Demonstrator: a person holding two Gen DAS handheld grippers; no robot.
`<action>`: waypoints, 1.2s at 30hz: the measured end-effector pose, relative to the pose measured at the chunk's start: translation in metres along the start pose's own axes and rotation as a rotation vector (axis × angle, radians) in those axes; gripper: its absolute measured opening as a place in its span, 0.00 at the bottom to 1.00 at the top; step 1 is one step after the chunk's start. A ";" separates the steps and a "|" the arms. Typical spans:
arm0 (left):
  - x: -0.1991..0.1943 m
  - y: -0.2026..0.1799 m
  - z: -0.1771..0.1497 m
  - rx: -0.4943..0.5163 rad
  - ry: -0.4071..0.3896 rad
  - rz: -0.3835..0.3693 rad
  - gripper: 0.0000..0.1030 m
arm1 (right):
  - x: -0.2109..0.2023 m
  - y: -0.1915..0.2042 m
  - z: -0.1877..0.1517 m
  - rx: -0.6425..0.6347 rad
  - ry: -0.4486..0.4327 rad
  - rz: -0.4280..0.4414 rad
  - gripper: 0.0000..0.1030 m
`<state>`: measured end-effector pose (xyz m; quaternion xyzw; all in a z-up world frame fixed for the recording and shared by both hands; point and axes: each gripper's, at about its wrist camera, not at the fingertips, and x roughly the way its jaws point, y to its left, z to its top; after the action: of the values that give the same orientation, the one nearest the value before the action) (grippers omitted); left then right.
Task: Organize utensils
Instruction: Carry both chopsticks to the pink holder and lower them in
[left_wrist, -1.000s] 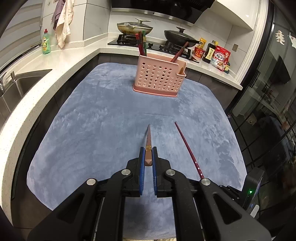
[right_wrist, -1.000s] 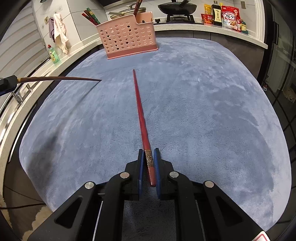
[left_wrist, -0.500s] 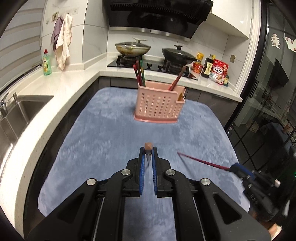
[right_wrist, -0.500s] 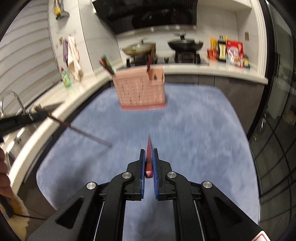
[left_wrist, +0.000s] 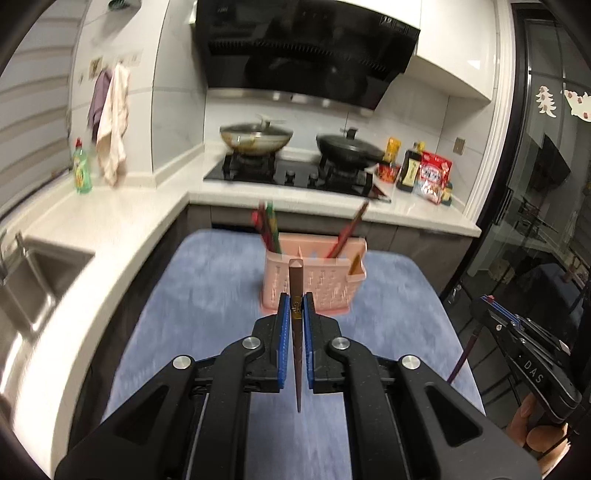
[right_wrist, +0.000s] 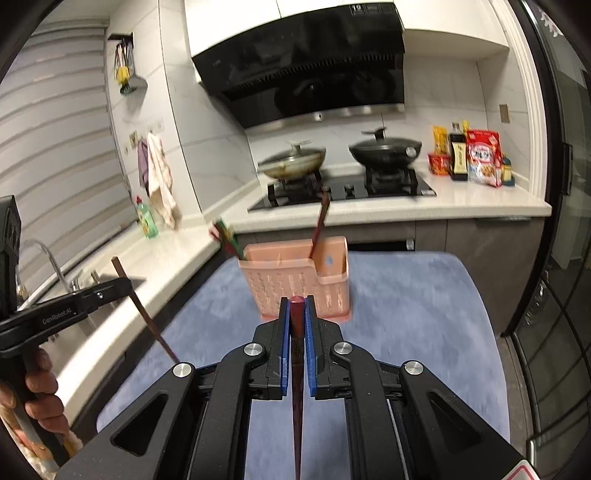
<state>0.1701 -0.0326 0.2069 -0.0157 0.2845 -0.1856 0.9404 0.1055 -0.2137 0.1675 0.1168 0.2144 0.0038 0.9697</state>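
My left gripper (left_wrist: 295, 301) is shut on a brown chopstick (left_wrist: 295, 284), held near upright with its thick end up and its tip pointing down toward the camera. My right gripper (right_wrist: 297, 306) is shut on a dark red chopstick (right_wrist: 296, 369), held the same way. A pink perforated utensil basket (left_wrist: 314, 280) stands on the blue mat (left_wrist: 207, 295) ahead of both grippers, also in the right wrist view (right_wrist: 295, 284). Several chopsticks (left_wrist: 267, 229) stand in it. The left gripper and brown chopstick (right_wrist: 144, 314) show at the left of the right wrist view.
A white counter (left_wrist: 110, 229) with a sink (left_wrist: 40, 280) runs along the left. A stove with two pans (left_wrist: 295, 144) lies behind the basket. A green bottle (left_wrist: 82, 166), hanging towels (left_wrist: 110, 125) and food packets (left_wrist: 424, 170) sit on the counter. A glass door (left_wrist: 546, 184) is on the right.
Both grippers have lifted off the mat and tipped up, turning their chopsticks from lying flat to near upright. The basket now sits closer in both views.
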 end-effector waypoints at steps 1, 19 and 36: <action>0.003 -0.001 0.011 0.003 -0.021 0.002 0.07 | 0.005 0.000 0.011 -0.001 -0.017 0.006 0.08; 0.074 -0.013 0.152 0.010 -0.255 0.010 0.07 | 0.104 0.006 0.163 0.022 -0.263 0.020 0.08; 0.162 0.002 0.113 -0.001 -0.084 0.037 0.07 | 0.203 -0.015 0.107 0.061 -0.061 0.028 0.08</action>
<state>0.3563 -0.0975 0.2153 -0.0188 0.2449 -0.1675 0.9548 0.3343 -0.2407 0.1742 0.1494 0.1832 0.0073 0.9716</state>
